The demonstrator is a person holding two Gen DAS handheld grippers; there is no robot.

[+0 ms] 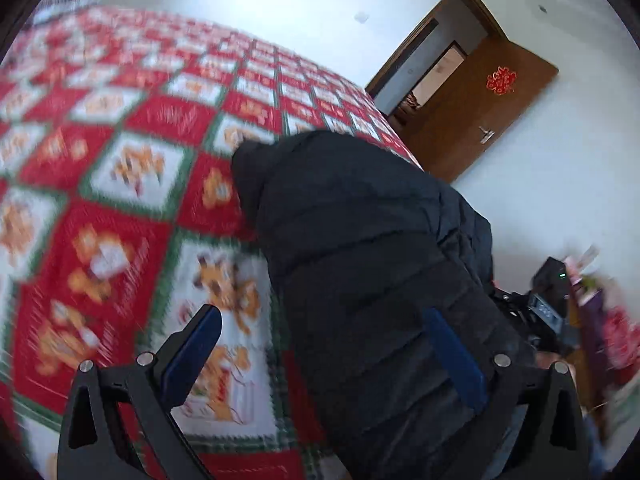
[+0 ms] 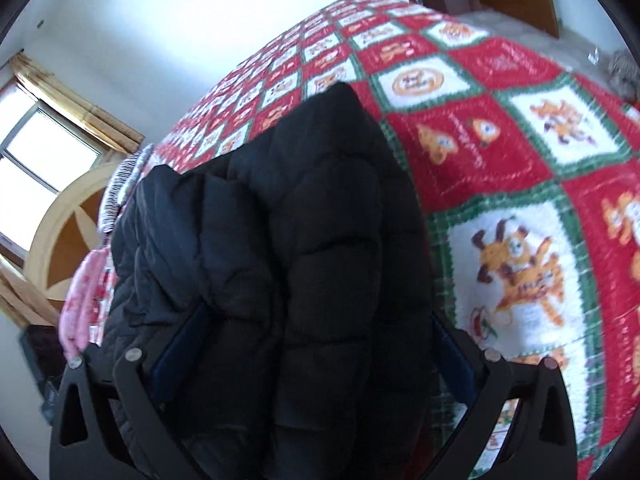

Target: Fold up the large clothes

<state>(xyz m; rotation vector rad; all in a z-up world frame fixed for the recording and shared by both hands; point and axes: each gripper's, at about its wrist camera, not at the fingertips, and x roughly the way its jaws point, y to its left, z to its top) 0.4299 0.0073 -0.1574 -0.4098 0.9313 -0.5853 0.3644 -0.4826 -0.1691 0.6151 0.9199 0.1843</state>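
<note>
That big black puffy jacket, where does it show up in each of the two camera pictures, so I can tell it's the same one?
Left wrist view: the black jacket fills the lower middle and right, running from mid-frame down between the open left gripper fingers.
Right wrist view: the jacket fills the centre and lower left, bulging between the wide-open right gripper fingers.
Shared landmark: the red, white and green patchwork quilt beneath it.

Puffer jacket on the quilted bed

The puffer jacket [image 1: 360,248] lay on the quilt [image 1: 120,184] near the bed's edge; a door [image 1: 476,108] stood open behind it, a window [image 2: 36,152] on the opposite side.
</note>
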